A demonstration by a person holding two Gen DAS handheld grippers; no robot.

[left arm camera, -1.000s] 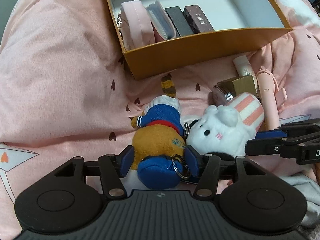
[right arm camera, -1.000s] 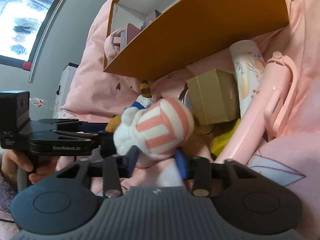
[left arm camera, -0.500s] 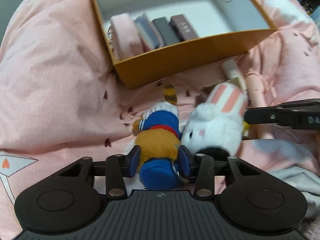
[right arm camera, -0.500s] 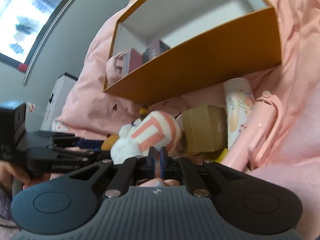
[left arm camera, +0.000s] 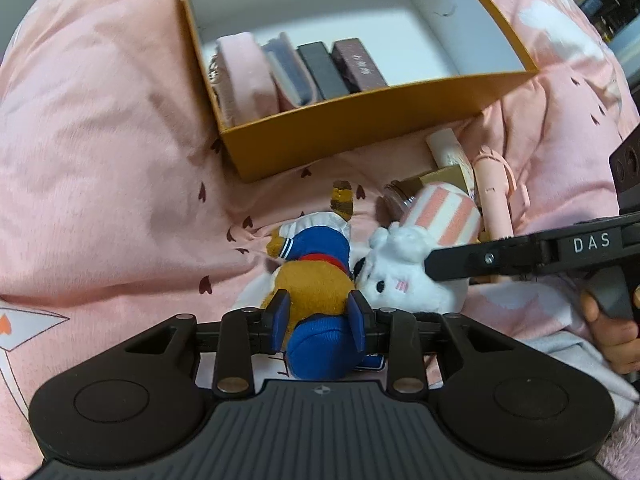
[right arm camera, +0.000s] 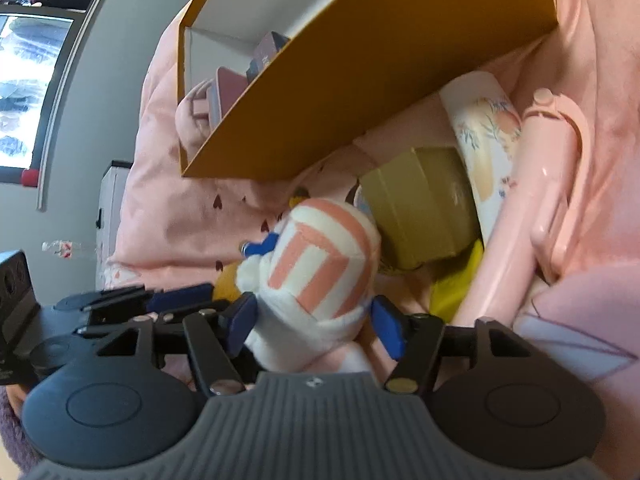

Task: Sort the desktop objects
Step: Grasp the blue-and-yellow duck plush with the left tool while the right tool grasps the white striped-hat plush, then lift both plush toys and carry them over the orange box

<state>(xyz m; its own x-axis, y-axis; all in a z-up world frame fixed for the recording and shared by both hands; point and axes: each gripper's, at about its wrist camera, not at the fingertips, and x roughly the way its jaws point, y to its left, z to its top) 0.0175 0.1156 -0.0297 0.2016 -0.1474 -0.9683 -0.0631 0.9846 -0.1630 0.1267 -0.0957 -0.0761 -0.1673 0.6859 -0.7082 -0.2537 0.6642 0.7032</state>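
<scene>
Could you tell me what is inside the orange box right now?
Inside the orange box, at its left end, stand a pink pouch, a pale booklet, a black case and a maroon case. Their lower ends are hidden behind the front wall.

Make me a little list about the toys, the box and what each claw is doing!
left claw: shut on the orange and blue plush toy
right claw: around the white plush with pink stripes, pads beside it; grip unclear
orange box: open, lying on the pink blanket
in the box: pink pouch, small books and cases in a row
beside the box: gold box, floral tube, pink handle thing
</scene>
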